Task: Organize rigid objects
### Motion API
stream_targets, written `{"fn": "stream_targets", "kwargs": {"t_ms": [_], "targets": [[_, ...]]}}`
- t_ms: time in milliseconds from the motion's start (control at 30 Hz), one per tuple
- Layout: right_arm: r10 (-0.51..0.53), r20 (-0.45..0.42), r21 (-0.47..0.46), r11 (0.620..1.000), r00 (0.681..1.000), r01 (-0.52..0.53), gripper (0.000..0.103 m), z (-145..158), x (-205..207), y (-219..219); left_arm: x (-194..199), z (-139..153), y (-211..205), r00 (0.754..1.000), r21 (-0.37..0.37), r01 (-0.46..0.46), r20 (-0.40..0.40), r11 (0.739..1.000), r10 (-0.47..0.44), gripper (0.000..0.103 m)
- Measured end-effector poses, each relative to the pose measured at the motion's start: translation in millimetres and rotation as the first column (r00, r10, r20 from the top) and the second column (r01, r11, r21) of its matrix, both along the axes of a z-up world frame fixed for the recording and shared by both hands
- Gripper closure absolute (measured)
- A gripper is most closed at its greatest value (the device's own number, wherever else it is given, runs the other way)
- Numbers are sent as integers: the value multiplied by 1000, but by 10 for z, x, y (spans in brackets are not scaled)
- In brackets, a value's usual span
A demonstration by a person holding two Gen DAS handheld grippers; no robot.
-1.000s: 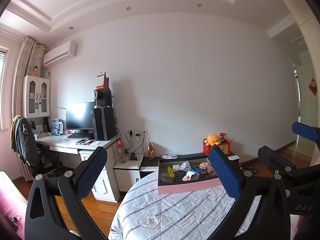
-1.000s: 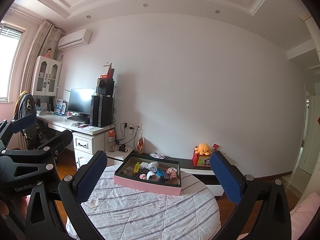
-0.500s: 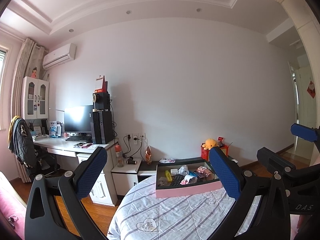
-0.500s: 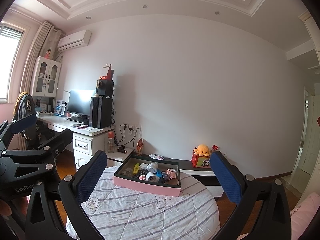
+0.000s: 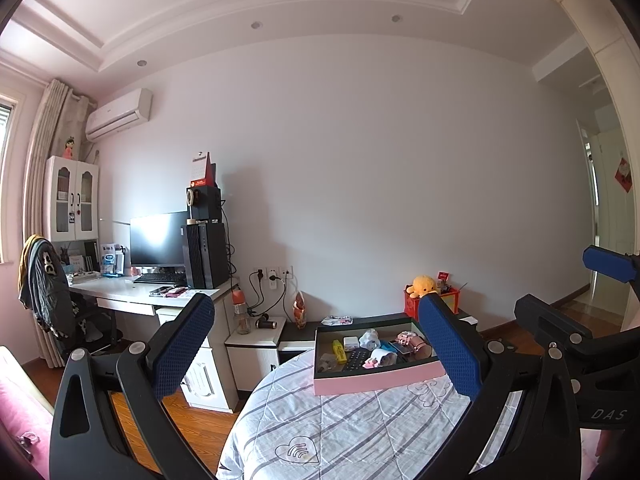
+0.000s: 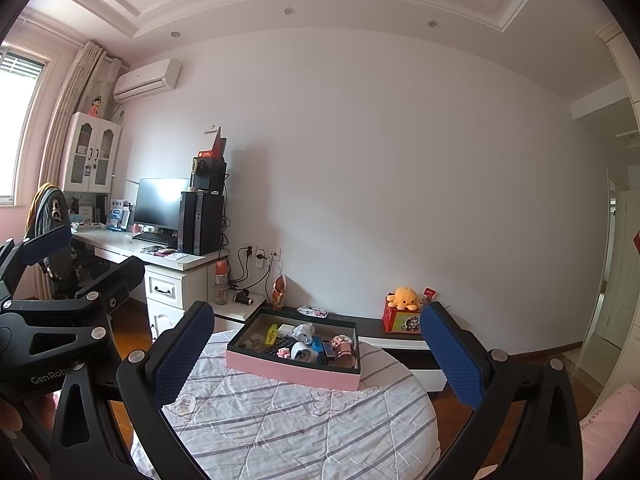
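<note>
A pink box (image 5: pixel 376 381) with a dark inside sits at the far side of a round table with a striped cloth (image 5: pixel 340 428). It holds several small objects, among them a yellow one, a black remote-like one and white plugs. It also shows in the right wrist view (image 6: pixel 292 370). My left gripper (image 5: pixel 316 354) is open and empty, raised well short of the box. My right gripper (image 6: pixel 316 354) is open and empty, also short of the box. The left gripper's body shows at the left of the right wrist view (image 6: pixel 60 320).
A white desk (image 6: pixel 160 256) with a monitor and a black computer tower stands at the left. A low dark bench (image 6: pixel 396 338) with an orange plush toy (image 6: pixel 404 298) runs behind the table. Wooden floor surrounds the table.
Both views have tilted slightly, so the table and box sit a little lower and farther in frame. Both grippers stay open.
</note>
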State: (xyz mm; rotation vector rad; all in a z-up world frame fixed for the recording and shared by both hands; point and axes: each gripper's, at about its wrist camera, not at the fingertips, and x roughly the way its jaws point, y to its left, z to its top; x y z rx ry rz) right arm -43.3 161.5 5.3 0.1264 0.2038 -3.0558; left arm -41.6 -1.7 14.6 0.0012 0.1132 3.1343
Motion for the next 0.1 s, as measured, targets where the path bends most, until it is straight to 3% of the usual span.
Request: {"fn": "stream_targets", "kwargs": {"t_ms": [100], "targets": [[1, 0, -2, 1000, 1000, -1, 0, -1, -1, -3, -2, 1, 0, 1000, 0, 2, -1, 1000, -2, 0]]}}
